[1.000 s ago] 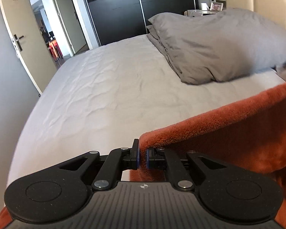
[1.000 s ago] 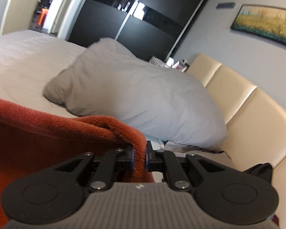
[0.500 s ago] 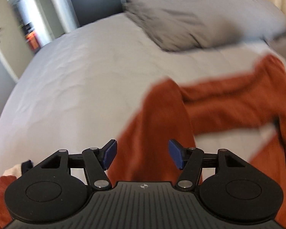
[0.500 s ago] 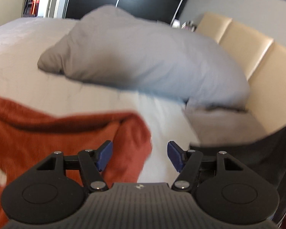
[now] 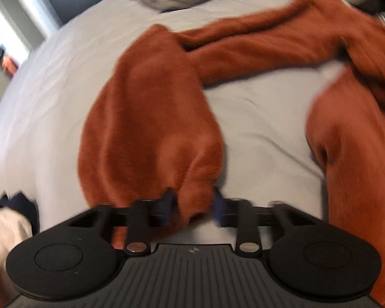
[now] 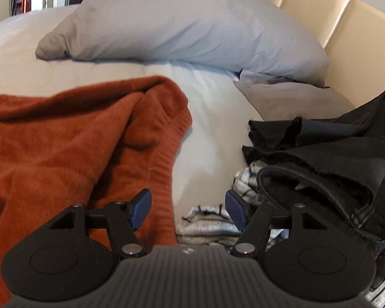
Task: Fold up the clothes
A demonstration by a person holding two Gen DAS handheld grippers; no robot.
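Observation:
An orange fleece garment lies crumpled on the white bed sheet, with one long part stretching across to the right. My left gripper is low over its near end. Its jaws are closing, and a bunched fold of the fleece fills the gap between the blurred pads. In the right wrist view the same orange garment lies at the left, its ribbed hem running down toward my right gripper. That gripper stands open with nothing between its blue pads, only sheet beyond.
Grey pillows lie against a cream padded headboard. A heap of black clothes and a grey striped garment sit at the right. A pale and dark cloth lies at the left bed edge.
Both grippers let go of the garment's raised top edge, which fell onto the bed. Both sank toward it. The left jaws then narrowed around a fold; the right stayed wide.

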